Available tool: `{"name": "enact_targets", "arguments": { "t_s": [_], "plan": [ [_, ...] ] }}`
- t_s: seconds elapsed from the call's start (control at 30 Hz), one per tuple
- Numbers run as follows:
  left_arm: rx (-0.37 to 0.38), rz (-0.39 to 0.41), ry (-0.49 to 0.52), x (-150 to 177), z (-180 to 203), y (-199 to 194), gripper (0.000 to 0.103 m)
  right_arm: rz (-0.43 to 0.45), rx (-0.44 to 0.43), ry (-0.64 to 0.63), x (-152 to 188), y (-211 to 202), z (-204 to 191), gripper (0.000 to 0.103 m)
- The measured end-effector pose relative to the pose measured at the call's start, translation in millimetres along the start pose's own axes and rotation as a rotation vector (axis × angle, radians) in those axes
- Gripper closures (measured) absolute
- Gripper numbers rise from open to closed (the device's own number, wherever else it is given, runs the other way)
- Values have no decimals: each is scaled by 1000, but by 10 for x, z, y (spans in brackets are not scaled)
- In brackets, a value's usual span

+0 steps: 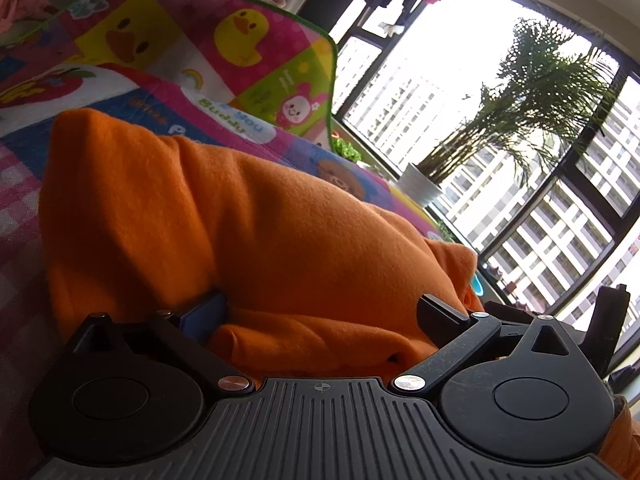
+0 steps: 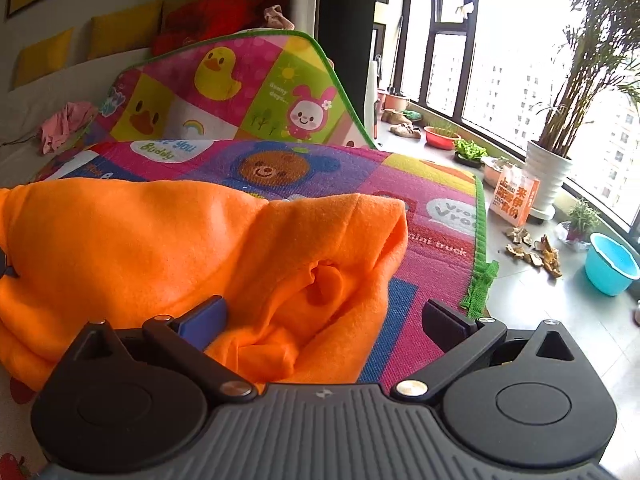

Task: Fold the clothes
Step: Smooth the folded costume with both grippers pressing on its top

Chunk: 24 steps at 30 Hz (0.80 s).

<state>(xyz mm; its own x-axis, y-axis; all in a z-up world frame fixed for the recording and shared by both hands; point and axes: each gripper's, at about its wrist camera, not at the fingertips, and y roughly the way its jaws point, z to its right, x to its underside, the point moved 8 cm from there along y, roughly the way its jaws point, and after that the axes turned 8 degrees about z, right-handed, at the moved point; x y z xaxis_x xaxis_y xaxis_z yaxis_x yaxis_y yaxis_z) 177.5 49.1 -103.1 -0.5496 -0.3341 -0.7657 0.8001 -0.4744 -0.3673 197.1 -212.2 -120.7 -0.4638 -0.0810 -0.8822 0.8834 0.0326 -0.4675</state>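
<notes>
An orange fleece garment [image 1: 248, 224] lies bunched and partly folded on a colourful cartoon play mat [image 1: 224, 120]. My left gripper [image 1: 322, 316] is open, its fingers wide apart with the cloth's near edge lying between them. In the right wrist view the same orange garment [image 2: 152, 248] spreads to the left, with a rolled opening at its right end. The right gripper [image 2: 324, 318] is open too; its blue-padded left finger [image 2: 204, 316] touches the cloth, and its right finger [image 2: 444, 320] hangs over the bare play mat [image 2: 420, 216].
The mat's far end is propped upright [image 2: 248, 80] against a sofa with yellow cushions [image 2: 124, 28]. On the floor by the window stand a white plant pot [image 2: 546, 176], an orange snack bag [image 2: 516, 196], a blue basin [image 2: 610, 264] and scattered dried peel [image 2: 536, 252].
</notes>
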Motion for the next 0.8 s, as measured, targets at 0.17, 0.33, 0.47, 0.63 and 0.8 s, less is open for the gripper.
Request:
{"name": "enact_targets", "arguments": {
  "t_s": [0.17,0.33,0.47,0.63,0.8],
  "plan": [
    [0,-26,35,40,43,-24,0,-73,-86,129,62,126,137,0],
    [-13,-33,41,47,55,-38,0,-49,-62,95,9,-2,110,0],
    [-22,-30,60,65,66,-39,0,116,-124,94,-384,-397,-27,0],
    [-22,-26,57,76,66,-52,0,128,-161,73,-465,-365,-261,0],
    [-49,-9,41,23,57,-130,0,-6,-129,0,-49,-33,-426,0]
  ]
}}
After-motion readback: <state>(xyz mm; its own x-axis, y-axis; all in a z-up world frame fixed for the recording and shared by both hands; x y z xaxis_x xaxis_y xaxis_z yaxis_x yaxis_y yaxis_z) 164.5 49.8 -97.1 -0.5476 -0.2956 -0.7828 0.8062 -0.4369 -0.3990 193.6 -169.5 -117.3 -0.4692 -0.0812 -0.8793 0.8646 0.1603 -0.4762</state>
